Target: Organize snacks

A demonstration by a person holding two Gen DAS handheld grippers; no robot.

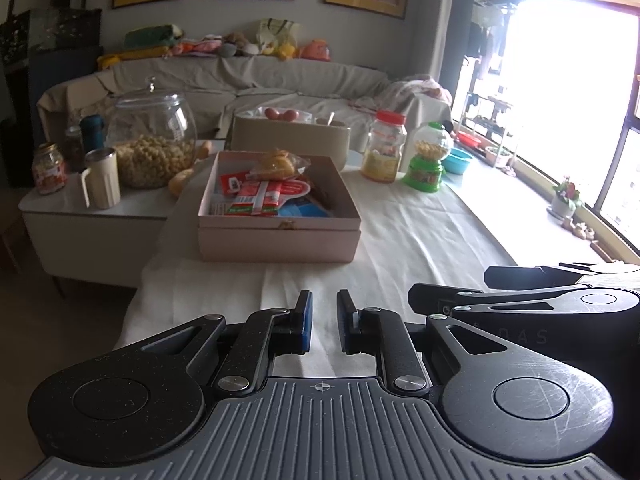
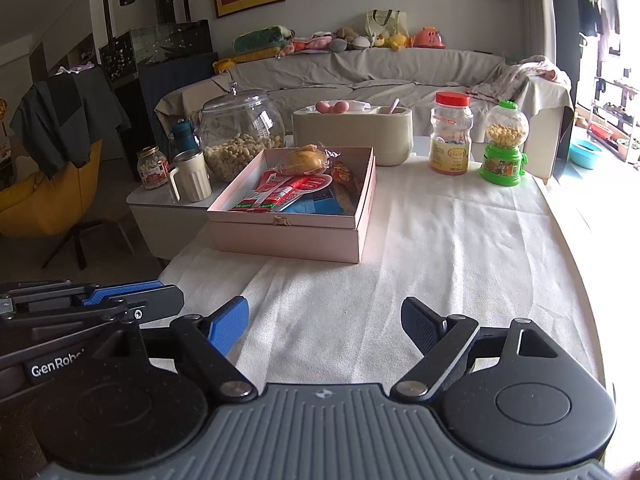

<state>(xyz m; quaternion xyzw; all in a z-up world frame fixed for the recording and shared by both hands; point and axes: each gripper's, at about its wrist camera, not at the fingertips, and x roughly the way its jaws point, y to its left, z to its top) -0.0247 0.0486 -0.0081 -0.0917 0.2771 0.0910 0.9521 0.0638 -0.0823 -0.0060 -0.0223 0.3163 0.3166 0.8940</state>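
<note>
The pink box (image 2: pixel 288 236) of snack packets (image 2: pixel 292 194) sits on the cloth-covered table (image 2: pixel 460 248). Behind the box are a peanut jar (image 2: pixel 240 140), a beige mug (image 2: pixel 191 176), a red-lidded jar (image 2: pixel 451 134) and a green candy dispenser (image 2: pixel 505 144). Nearer than the box, the left claw (image 1: pixel 324 316) is pressed nearly together and empty, and the right claw (image 2: pixel 325 320) is spread wide with only bare cloth ahead.

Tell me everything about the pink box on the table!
The pink box is square, shallow and looks like cardboard, with a small gold clasp on its front. It is open, sitting flat on the white tablecloth, and filled with snacks: a wrapped bun, red packets and a blue packet. Neither pair of tongs touches it.
</note>
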